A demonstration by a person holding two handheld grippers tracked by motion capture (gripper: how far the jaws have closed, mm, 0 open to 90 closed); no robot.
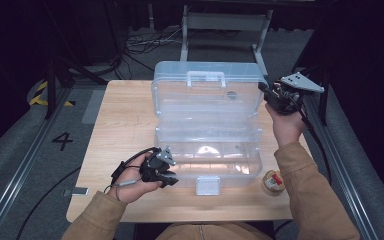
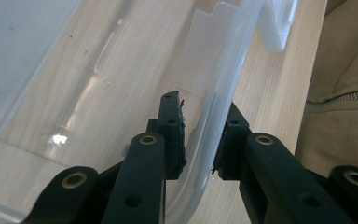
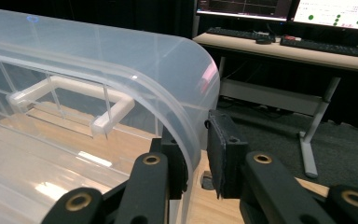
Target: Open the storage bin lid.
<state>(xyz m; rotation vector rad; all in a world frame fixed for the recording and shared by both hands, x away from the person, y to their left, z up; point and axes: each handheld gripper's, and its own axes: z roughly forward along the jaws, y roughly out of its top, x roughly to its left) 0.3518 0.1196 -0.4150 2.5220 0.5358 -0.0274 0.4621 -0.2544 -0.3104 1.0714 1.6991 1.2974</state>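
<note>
On the light wooden surface (image 1: 125,125) a clear plastic storage box (image 1: 210,155) stands open in the middle, its hinged lid (image 1: 207,90) raised upright on the far side with a white carry handle (image 1: 206,77) facing the person.

At the near left, the left tool (image 1: 166,172) sits at the box's near-left corner. In the left gripper view, its two black jaws straddle the box's clear rim (image 2: 214,116), one inside the wall and one outside, both pads close against the plastic in a grip. A white latch (image 1: 208,186) hangs from the middle of the box's near wall.

At the far right, the right tool (image 1: 270,95) meets the right edge of the raised lid. In the right gripper view, the curved lid wall (image 3: 186,107) runs between its jaws, which clamp it from both sides.

A small round jar with a red label (image 1: 273,181) stands on the surface just beside the box's near-right corner, by the person's tan sleeve (image 1: 305,175).
</note>
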